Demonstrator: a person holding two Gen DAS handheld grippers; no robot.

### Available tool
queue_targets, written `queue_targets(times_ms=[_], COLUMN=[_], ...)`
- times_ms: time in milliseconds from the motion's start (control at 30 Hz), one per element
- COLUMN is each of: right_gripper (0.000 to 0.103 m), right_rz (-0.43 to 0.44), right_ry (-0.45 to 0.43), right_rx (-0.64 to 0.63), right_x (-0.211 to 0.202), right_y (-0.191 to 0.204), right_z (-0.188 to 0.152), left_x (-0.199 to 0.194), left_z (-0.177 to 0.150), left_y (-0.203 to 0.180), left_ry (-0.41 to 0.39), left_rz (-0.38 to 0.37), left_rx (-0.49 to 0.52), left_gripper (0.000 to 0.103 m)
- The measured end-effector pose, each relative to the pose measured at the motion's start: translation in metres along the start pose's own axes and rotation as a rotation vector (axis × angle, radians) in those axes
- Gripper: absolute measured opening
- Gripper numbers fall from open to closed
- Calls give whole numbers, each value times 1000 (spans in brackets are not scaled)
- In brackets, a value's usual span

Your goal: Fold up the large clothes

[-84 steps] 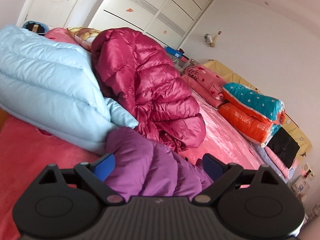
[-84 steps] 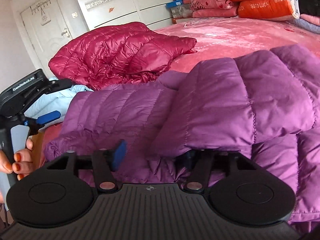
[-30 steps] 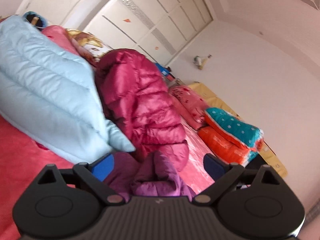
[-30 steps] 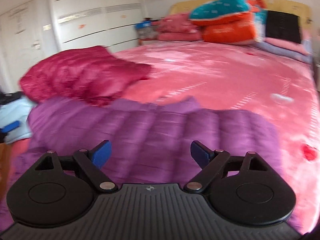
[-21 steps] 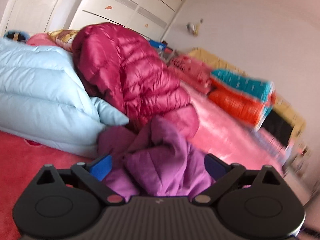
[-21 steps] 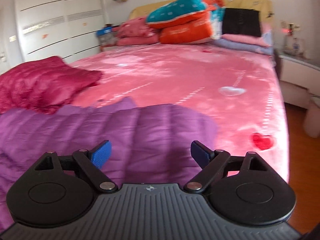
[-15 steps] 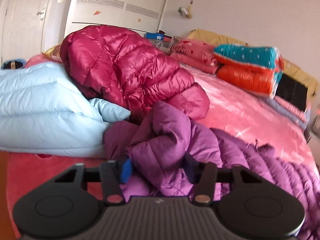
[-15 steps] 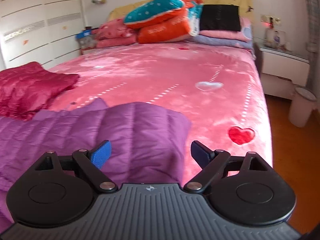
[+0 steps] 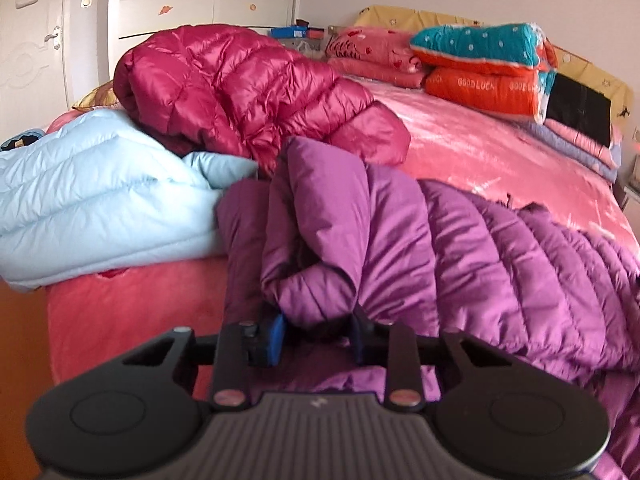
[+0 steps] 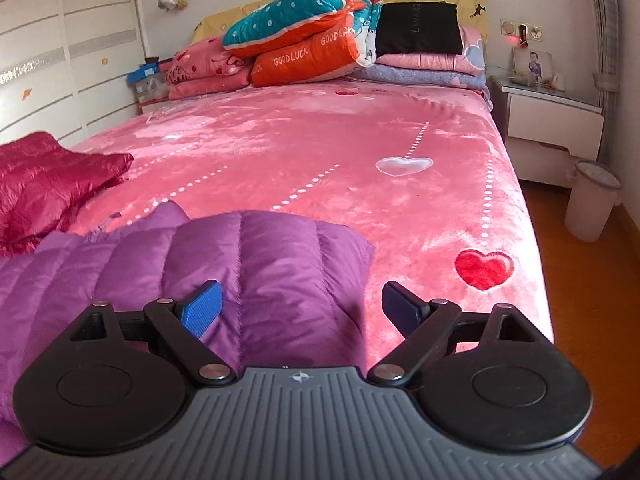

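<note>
Pink bedding [image 10: 320, 152] covered the bed I was working over, and nearest me my left gripper [image 9: 318, 334] was closing its narrowed jaws on a bunched fold of the purple down jacket [image 9: 460, 248], while my right gripper [image 10: 300, 306] hung wide open over that jacket's flat end, holding nothing. Farther back I counted three puffy jackets in all, purple, light blue [image 9: 100, 192] and crimson [image 9: 248, 92], then one stack of folded quilts [image 10: 312, 40] at the headboard.
</note>
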State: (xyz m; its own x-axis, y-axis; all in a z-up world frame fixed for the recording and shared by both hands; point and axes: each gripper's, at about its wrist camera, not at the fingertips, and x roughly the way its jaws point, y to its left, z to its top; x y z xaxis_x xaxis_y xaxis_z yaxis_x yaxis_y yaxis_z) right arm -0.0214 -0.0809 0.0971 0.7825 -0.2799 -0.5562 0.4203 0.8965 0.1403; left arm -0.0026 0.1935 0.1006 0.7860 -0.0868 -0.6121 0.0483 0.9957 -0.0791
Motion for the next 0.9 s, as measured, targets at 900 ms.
queue_targets(times_ms=[900], right_gripper=[103], right_rz=[81], right_ry=[-25], right_rx=[-162], right_x=[54], right_y=[17], right_z=[-15], left_x=[40], left_z=[53], left_y=[-44], left_ry=[-172], left_rz=[-31], left_rx=[77], left_gripper=[41])
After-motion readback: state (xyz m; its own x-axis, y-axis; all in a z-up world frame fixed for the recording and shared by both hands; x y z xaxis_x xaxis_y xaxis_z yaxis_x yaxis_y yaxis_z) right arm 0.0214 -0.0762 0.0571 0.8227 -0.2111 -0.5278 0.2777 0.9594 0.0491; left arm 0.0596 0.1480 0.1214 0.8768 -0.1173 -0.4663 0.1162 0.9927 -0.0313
